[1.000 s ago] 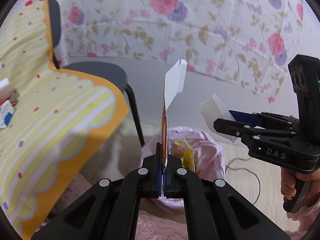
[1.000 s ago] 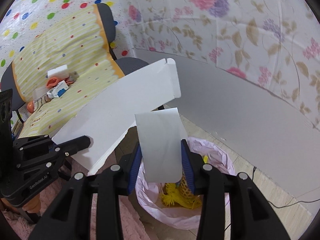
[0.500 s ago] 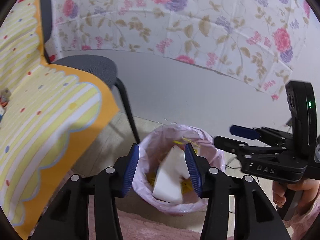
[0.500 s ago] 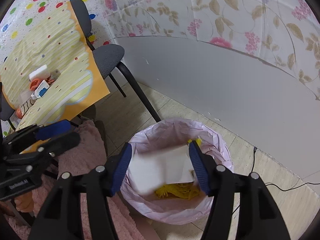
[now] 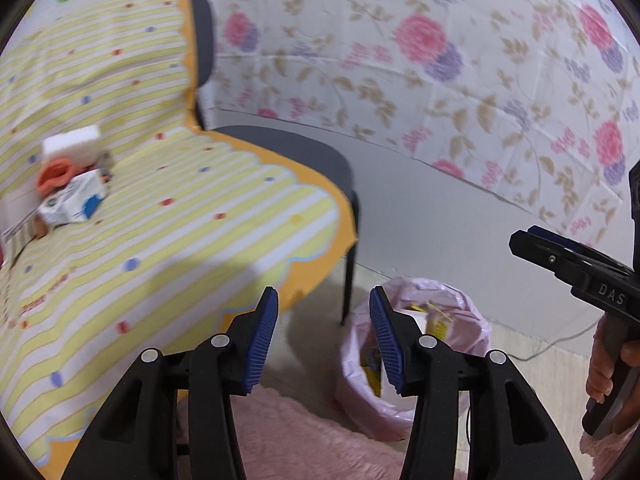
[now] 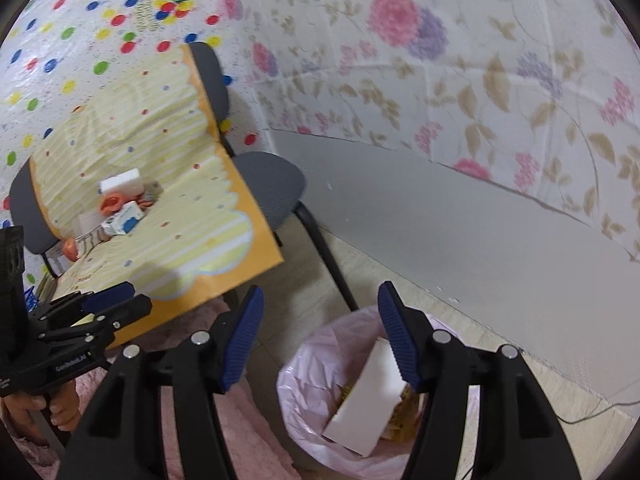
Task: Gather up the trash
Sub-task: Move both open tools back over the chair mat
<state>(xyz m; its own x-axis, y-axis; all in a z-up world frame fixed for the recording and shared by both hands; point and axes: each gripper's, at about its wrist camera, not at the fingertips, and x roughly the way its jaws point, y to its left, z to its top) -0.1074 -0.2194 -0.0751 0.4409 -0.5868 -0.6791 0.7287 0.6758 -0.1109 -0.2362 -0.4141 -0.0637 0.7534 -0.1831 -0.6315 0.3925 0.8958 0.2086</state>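
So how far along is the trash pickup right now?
Done: a white card piece lies in the pink-lined bin. In hand: nothing; the left gripper and right gripper are both open and empty. Left: a white block, an orange item and a small carton on the striped tablecloth.

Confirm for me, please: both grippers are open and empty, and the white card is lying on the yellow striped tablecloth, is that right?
Not quite. The left gripper and right gripper are indeed open and empty, but the white card lies in the pink-lined trash bin, not on the yellow striped tablecloth, as the right wrist view shows.
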